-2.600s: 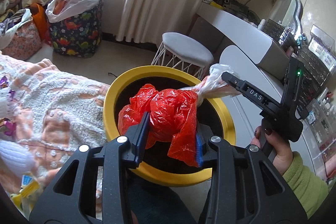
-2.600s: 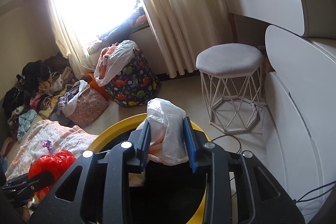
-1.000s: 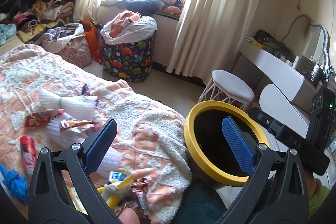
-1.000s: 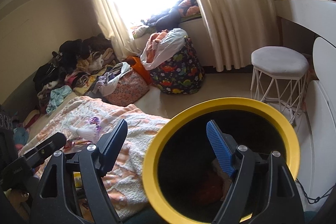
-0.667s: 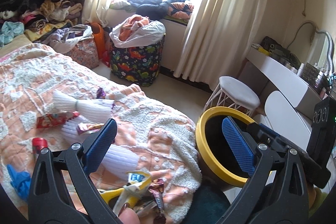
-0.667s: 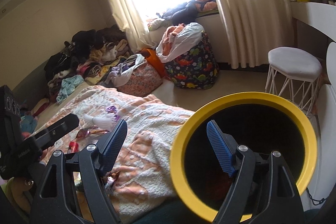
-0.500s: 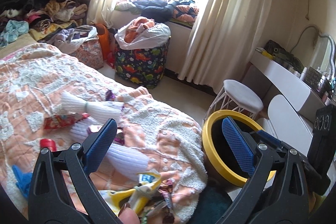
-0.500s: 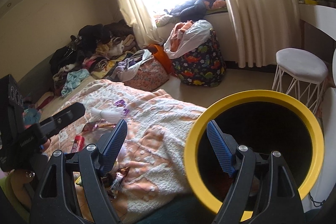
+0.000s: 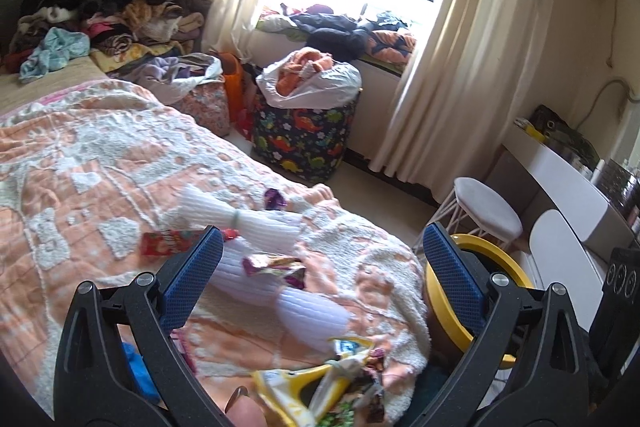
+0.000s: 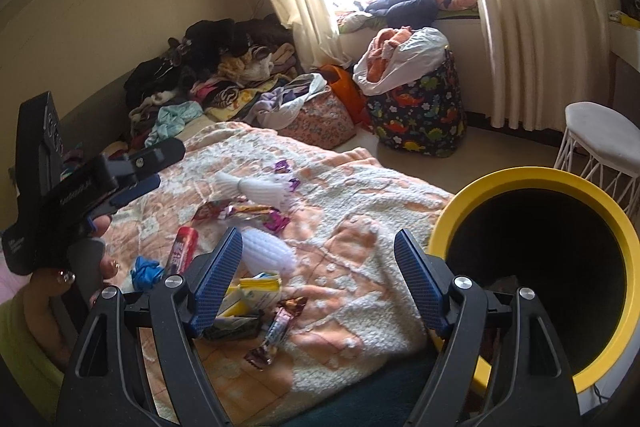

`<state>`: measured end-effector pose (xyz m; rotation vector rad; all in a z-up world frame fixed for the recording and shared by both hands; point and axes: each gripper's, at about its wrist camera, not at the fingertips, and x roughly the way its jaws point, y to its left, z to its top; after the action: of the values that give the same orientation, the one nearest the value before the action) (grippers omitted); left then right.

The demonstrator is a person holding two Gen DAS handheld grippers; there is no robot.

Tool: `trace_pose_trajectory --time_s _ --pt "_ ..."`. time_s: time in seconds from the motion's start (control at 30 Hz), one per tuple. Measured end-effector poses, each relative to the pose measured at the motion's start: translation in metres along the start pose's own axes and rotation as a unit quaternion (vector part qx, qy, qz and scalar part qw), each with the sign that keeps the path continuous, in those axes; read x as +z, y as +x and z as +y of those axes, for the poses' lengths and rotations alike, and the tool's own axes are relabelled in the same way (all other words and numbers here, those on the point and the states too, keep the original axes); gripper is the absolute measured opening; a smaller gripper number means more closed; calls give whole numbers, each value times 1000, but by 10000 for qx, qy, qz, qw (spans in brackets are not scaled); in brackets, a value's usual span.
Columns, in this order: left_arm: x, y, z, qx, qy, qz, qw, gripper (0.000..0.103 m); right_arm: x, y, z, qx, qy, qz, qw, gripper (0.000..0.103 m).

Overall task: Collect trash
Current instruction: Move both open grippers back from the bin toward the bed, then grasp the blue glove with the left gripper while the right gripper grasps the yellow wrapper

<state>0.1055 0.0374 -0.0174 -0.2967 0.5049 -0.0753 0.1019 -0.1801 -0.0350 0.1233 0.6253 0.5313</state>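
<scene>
— Yellow-rimmed bin point(image 10: 532, 183) stands at the bed's corner, just beside the peach-and-white blanket point(image 10: 360, 227). Trash lies loose on the blanket: purple wrappers point(image 10: 256, 213), a red packet point(image 10: 185, 247), a yellow-and-white carton point(image 10: 256, 289), a blue scrap point(image 10: 146, 271). Grippers?

— Both empty. Right gripper point(image 10: 318, 279) has its blue pads spread wide over the carton and a candy wrapper point(image 10: 280, 323); left gripper point(image 9: 322, 281) is spread as wide above the purple wrappers point(image 9: 276, 265).

— Advice for the pick?

— Likely one piece per gripper: come down steep, close on the wrapper alone — the fleece would bunch between the pads.

— Views differ?

— The right view looks into the bin's dark mouth and shows the hand point(image 10: 86, 267) holding the left gripper; the left view shows only a slice of rim point(image 9: 496, 263), but also the white desk point(image 9: 560, 179).
</scene>
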Motion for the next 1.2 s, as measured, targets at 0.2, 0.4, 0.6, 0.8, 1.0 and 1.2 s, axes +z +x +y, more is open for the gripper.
trace_pose_trajectory --time_s 0.2,0.4,0.6,0.8,1.0,1.2 --pt "1 -9 23 205 -50 -45 9998 92 -5 15 21 230 -162 277 9992 76" --pt "-6 -16 51 463 -97 -4 9989 92 -12 34 35 415 -210 638 9969 76" --pt "-15 -24 76 696 -171 98 9974 92 -21 59 41 484 -242 1019 9933 76" --pt "-29 -30 105 935 -273 281 9949 92 -26 81 42 597 -188 1326 9892 76" --pt "-47 -31 130 947 -548 606 9922 92 -29 101 39 775 -65 1560 9847 67" --pt "-61 -26 143 912 -855 907 9880 92 -29 114 34 921 123 1792 9794 49"
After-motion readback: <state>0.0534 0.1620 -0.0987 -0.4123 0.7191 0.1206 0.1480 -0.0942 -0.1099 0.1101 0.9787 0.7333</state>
